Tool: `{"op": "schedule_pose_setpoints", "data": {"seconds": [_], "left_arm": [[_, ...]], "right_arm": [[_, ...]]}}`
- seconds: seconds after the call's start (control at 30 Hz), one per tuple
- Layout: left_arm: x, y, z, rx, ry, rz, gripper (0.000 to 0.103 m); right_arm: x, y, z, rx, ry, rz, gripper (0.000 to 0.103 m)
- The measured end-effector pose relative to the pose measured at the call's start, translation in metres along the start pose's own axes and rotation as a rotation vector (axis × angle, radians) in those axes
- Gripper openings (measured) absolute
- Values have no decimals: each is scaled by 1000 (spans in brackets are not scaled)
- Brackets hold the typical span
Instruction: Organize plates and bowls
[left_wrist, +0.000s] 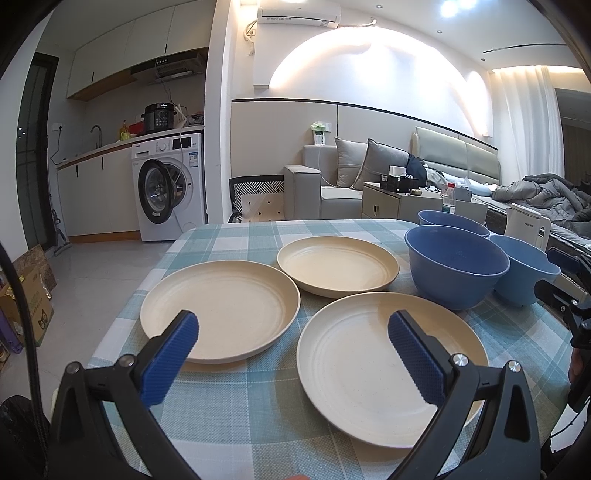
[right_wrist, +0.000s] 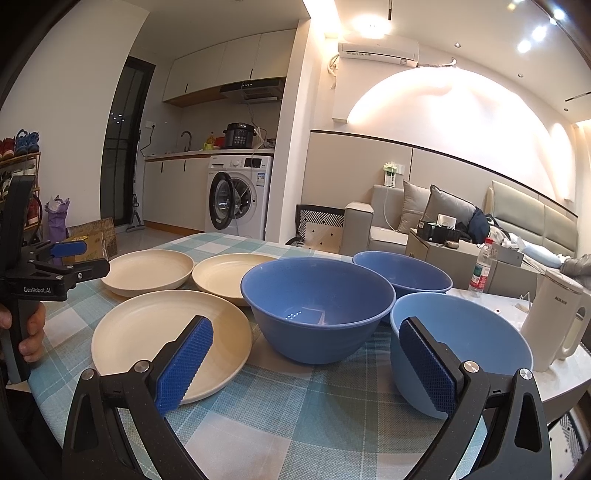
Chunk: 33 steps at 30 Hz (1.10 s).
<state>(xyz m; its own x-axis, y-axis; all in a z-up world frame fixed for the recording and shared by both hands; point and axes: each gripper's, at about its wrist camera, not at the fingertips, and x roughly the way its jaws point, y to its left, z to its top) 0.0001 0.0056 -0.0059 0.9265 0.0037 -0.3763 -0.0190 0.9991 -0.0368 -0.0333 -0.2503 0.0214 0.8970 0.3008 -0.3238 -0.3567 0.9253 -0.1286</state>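
Where cropped rightward, right tool (left_wrist: 565, 284) partial

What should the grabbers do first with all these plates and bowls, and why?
Probably the left gripper should ease down and forward onto the near edge of the closest plate. Its jaws are open and empty, and it hovers just above that plate. All three cream plates lie apart on the checked tablecloth, nothing stacked yet, so lifting the nearest one onto another seems a sensible start.
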Motion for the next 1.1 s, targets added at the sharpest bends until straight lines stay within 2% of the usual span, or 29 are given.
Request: {"op": "schedule_pose_setpoints", "data": {"seconds": [0.37,0.73,1.1], "left_arm": [[2,0,2,-15,5,5,103],[1,-1,4,-11,3,9,103],[8,7,4,-52,49,25,103]], "right_arm": [[-1,-2,-1,-2,1,3,103],[7,3,-1,-35,39,7,103],[11,5,0,-23,65,-5,103]]}}
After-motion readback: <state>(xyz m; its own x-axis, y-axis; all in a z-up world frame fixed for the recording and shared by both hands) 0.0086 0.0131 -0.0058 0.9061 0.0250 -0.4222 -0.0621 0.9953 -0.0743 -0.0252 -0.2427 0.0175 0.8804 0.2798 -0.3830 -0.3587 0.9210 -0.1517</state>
